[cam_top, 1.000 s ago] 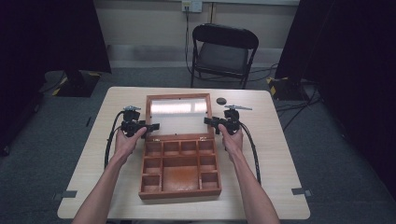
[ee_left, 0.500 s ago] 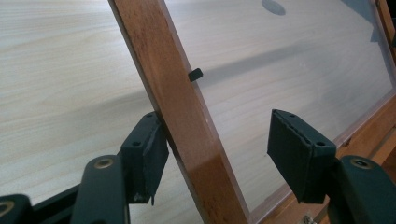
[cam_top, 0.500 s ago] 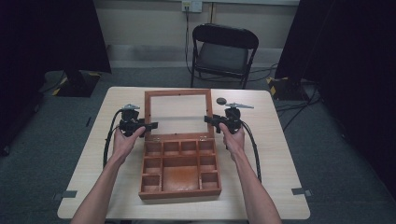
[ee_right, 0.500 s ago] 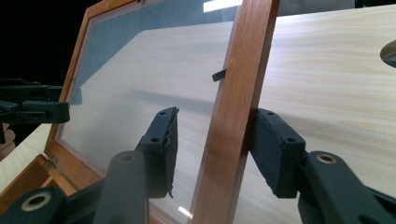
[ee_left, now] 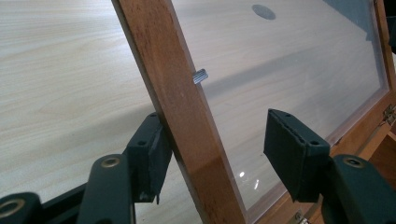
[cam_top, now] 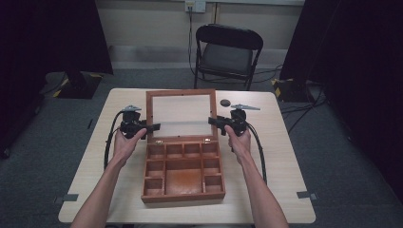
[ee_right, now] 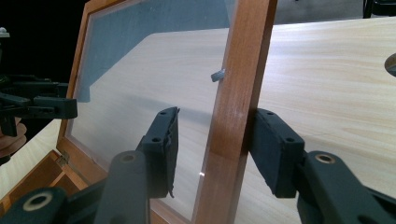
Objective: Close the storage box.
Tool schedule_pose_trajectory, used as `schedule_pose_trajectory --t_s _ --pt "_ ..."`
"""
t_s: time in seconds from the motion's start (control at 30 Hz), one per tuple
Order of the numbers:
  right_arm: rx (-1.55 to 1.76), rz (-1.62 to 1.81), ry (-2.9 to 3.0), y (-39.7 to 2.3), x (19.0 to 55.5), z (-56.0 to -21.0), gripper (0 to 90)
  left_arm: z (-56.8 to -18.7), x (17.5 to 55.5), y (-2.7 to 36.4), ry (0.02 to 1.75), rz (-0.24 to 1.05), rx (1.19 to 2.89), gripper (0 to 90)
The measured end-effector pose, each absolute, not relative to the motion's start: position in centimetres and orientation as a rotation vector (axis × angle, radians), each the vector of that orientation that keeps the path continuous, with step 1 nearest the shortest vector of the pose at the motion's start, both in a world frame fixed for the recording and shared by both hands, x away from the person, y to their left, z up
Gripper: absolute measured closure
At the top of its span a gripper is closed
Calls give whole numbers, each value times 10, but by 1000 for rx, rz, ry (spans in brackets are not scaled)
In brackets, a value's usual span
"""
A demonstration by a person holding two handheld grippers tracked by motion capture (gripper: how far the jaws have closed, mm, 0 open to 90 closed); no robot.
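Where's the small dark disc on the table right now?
In the high view the disc lies on the table beside the lid's far right corner, just beyond the right tool.

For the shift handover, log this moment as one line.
box lid: raised, tilted back | left gripper: jaws just closing round lid's side rail, one pad apart | right gripper: astride other rail | tray: open

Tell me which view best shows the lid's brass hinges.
The high view: both hinges sit where the lid meets the compartment tray. The left gripper view catches one hinge at its right edge; the right gripper view shows one, low left.
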State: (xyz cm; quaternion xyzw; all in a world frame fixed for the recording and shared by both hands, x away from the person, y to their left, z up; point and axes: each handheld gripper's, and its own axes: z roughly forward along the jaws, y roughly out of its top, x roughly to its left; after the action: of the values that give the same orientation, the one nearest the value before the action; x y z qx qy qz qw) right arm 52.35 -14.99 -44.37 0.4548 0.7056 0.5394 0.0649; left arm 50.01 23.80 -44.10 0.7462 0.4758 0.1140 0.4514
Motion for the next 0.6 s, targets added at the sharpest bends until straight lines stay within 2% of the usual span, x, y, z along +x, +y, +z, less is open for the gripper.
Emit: schedule_pose_trajectory --t_s 0.6 --pt "1286 1666 2158 -155 521 -438 534 -434 494 241 1137 311 1855 467"
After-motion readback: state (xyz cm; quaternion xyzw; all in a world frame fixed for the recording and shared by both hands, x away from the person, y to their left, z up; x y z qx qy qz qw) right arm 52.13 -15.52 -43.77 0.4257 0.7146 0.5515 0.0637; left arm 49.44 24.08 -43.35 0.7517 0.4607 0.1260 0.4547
